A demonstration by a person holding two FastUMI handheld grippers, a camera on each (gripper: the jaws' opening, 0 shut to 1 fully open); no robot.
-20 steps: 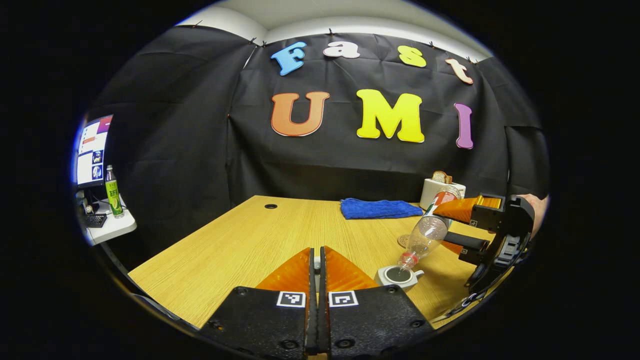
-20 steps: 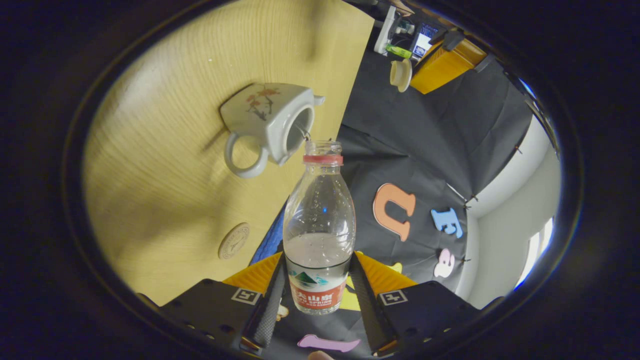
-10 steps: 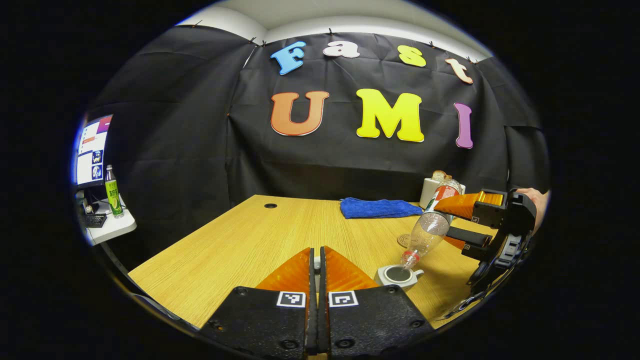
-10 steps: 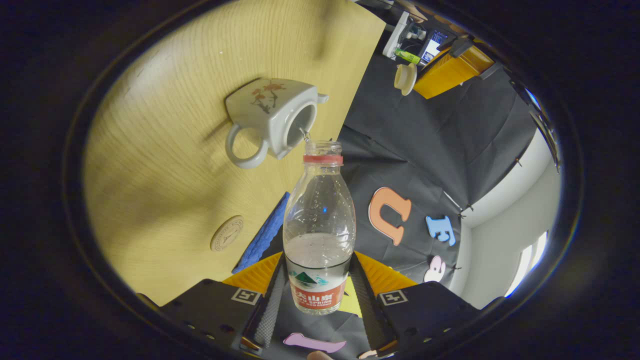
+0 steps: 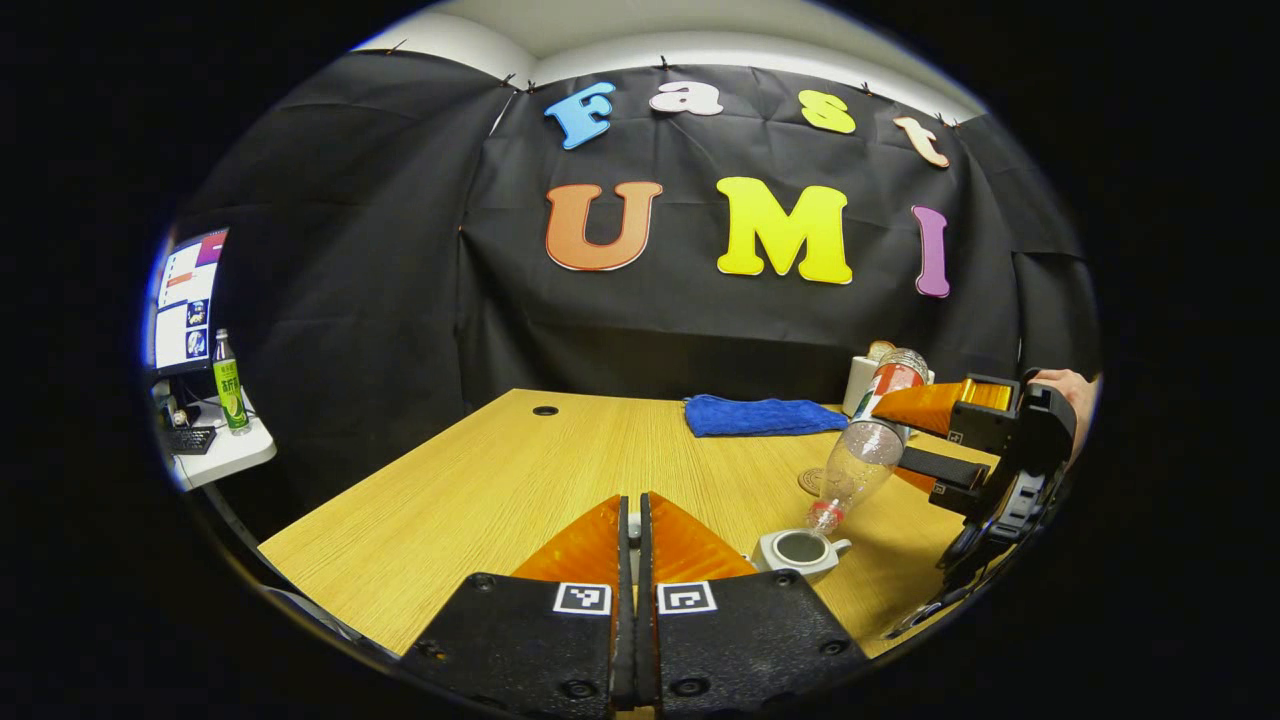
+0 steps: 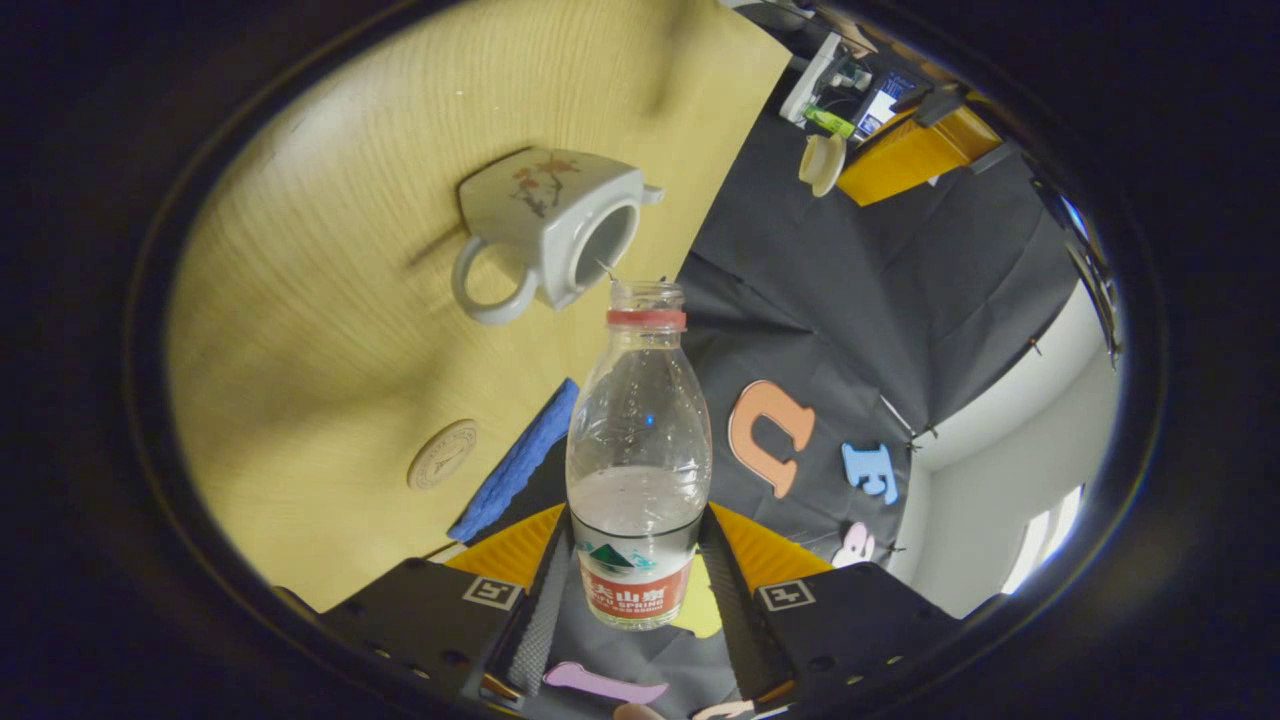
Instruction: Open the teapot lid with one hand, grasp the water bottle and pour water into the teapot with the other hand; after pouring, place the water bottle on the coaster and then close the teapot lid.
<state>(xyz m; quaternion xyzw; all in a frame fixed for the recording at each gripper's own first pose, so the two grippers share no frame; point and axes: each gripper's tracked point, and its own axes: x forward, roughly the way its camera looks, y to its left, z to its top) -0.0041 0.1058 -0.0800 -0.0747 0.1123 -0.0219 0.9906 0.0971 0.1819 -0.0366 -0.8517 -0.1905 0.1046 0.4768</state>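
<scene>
Hidden, cropped and unreadable parts

In the left gripper view, the small white teapot lid (image 5: 633, 522) is almost wholly concealed between the left gripper's (image 5: 632, 540) closed fingers. The base of the clear plastic water bottle (image 6: 638, 450) is cut off behind the right gripper's (image 6: 637, 560) fingers. The white box (image 5: 858, 385) is partly masked, and the distant monitor (image 5: 186, 300) is too small to be made out.

Black cloth is hanging as booth wall (image 5: 380, 300) behind & left of light wood desk (image 5: 480, 480), w/ white ceiling (image 5: 640, 25) showing above. Small round hole (image 5: 541, 411) is sitting nr desk's far edge. A side table (image 5: 225, 455) w/ monitor (image 5: 185, 300) & green bottle (image 5: 229, 384) is standing at left. Daylight is coming thru window (image 6: 1045, 545).
</scene>
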